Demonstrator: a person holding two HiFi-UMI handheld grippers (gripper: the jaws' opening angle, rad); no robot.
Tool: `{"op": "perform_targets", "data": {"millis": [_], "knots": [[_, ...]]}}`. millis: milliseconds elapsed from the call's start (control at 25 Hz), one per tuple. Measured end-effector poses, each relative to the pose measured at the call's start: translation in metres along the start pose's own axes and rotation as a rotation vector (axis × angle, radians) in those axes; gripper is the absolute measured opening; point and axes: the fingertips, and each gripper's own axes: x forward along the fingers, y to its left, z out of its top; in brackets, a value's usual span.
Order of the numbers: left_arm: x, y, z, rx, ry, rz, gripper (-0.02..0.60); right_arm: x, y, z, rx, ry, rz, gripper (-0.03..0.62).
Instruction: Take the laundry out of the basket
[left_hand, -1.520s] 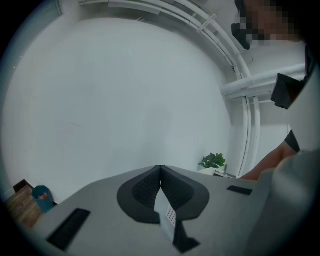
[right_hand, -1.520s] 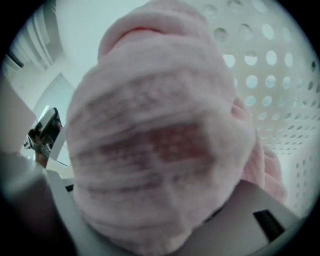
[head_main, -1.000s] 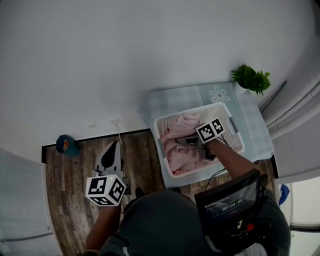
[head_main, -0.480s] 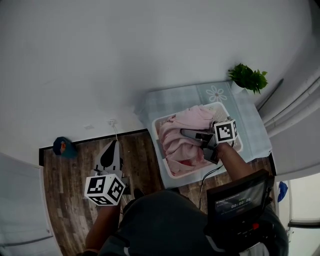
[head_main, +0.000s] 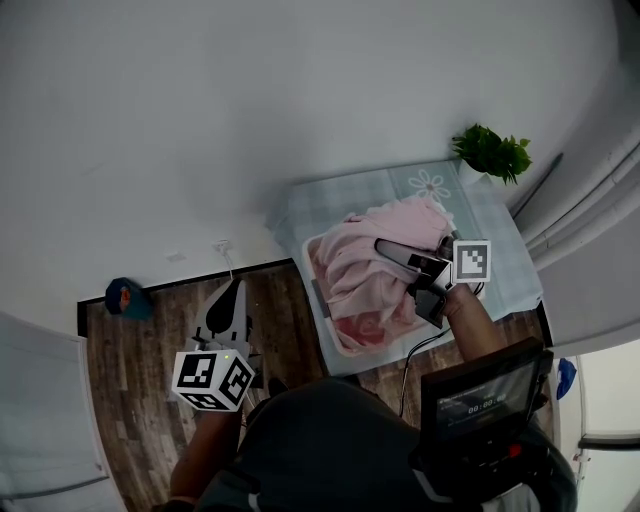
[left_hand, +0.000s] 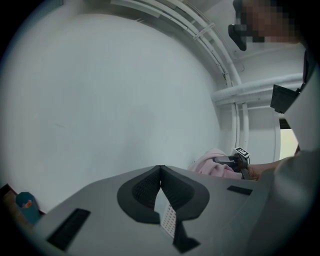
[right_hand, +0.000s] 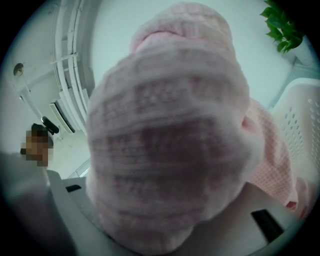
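Note:
A pink knitted piece of laundry (head_main: 375, 265) hangs bunched over the white basket (head_main: 321, 300), with its lower folds still inside. My right gripper (head_main: 386, 249) is shut on its upper part, above the basket's middle. In the right gripper view the pink laundry (right_hand: 170, 130) fills the frame and hides the jaws; the basket's perforated wall (right_hand: 302, 120) shows at the right. My left gripper (head_main: 228, 300) hangs over the wooden floor to the left of the table, far from the basket. Its jaws meet with nothing in them, and it sees the pink laundry (left_hand: 215, 167) in the distance.
The basket stands on a small table with a pale checked cloth (head_main: 335, 200) against a white wall. A green potted plant (head_main: 492, 152) sits at the table's far right corner. A teal object (head_main: 126, 297) lies on the floor by the wall. A cable (head_main: 420, 346) dangles below the basket.
My right gripper has risen and moved right, pulling the pink laundry up out of the basket. The left gripper has stayed where it was.

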Motion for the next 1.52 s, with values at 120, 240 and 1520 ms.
{"op": "perform_targets", "data": {"millis": [120, 240, 1520], "knots": [[0.006, -0.006, 0.002, 0.004, 0.004, -0.010, 0.009, -0.008, 0.008, 0.021, 0.029, -0.070, 0.041, 0.242], [0.008, -0.022, 0.007, 0.016, -0.019, -0.089, 0.009, -0.010, 0.023, 0.038, 0.029, -0.121, 0.063, 0.241], [-0.058, 0.040, 0.087, 0.043, -0.223, 0.087, 0.009, 0.066, 0.299, 0.172, -0.267, -0.262, 0.460, 0.242]]}}
